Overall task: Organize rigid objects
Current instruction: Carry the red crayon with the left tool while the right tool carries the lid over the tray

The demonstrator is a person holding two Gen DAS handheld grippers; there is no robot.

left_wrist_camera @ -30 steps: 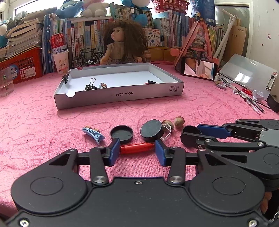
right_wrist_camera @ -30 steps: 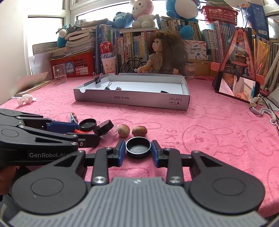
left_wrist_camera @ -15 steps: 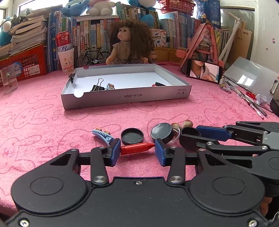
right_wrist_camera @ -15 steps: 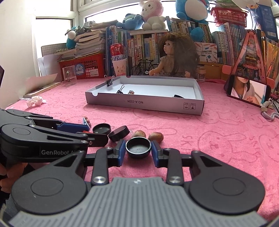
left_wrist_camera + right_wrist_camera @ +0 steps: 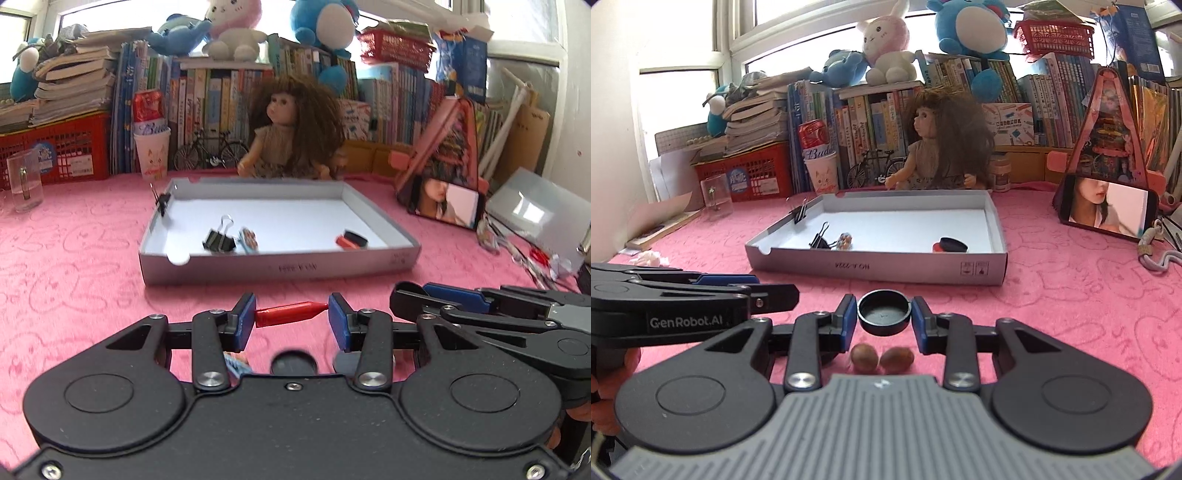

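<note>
My left gripper (image 5: 291,319) is shut on a red crayon-shaped piece (image 5: 291,313), held crosswise above the pink cloth in front of the grey tray (image 5: 280,269). My right gripper (image 5: 884,321) is shut on a round black lid (image 5: 884,316), also raised before the tray (image 5: 879,267). The tray holds a black binder clip (image 5: 219,240), a small patterned hair clip (image 5: 248,239) and a red-and-black piece (image 5: 351,240). Another binder clip (image 5: 162,201) grips its left wall. Two brown nuts (image 5: 881,359) lie on the cloth under my right gripper. A blue hair clip (image 5: 236,363) and a black lid (image 5: 293,363) lie under my left gripper.
A doll (image 5: 291,129) sits behind the tray before rows of books. A phone (image 5: 445,201) leans on a pink stand at the right, with pens and a clipboard (image 5: 535,210) beside it. A clear cup (image 5: 24,181) and a red basket (image 5: 55,151) stand at the left.
Both grippers have risen and moved forward toward the tray with their objects. The loose lids, hair clip and nuts now lie beneath the grippers.
</note>
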